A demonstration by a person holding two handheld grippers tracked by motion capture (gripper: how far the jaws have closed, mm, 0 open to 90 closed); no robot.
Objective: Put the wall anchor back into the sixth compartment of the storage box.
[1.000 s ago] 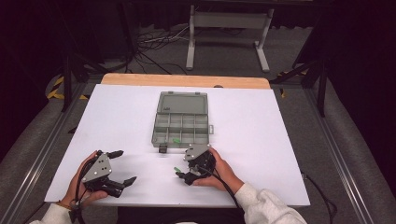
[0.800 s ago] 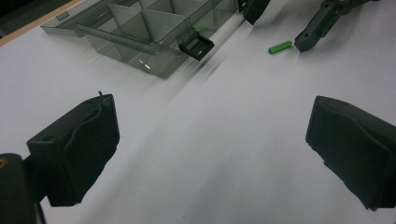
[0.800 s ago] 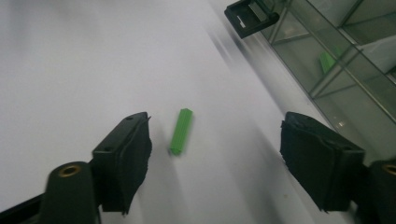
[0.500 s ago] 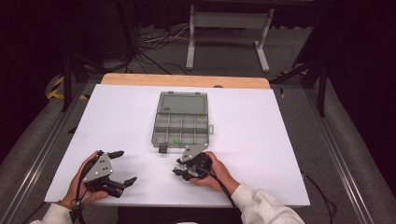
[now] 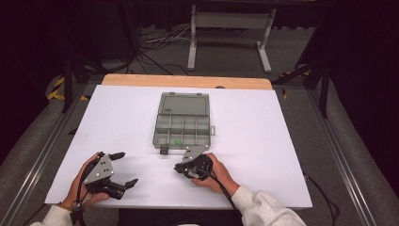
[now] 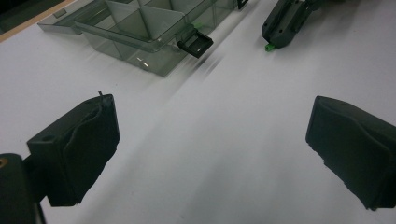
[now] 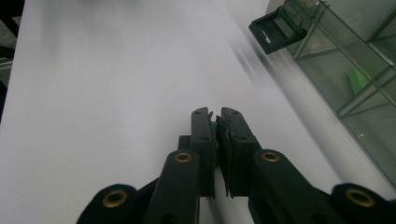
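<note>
**Right Gripper Clamped on Green Part**

Closing over the last second, the right gripper now pinches a small green part between its pads, low over the white table. Left gripper rests with jaws apart. Beyond the right gripper's tips, toward the far side, lies the open compartment box, long axis running away from the person; the part's own axis cannot be told.

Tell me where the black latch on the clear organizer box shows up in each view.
High view: latch at the box's near-left corner, just below centre.
Left gripper view: top centre, hanging off the box edge.
Right gripper view: upper right, beside the box.
Shared landmark: the green part inside a compartment.
</note>
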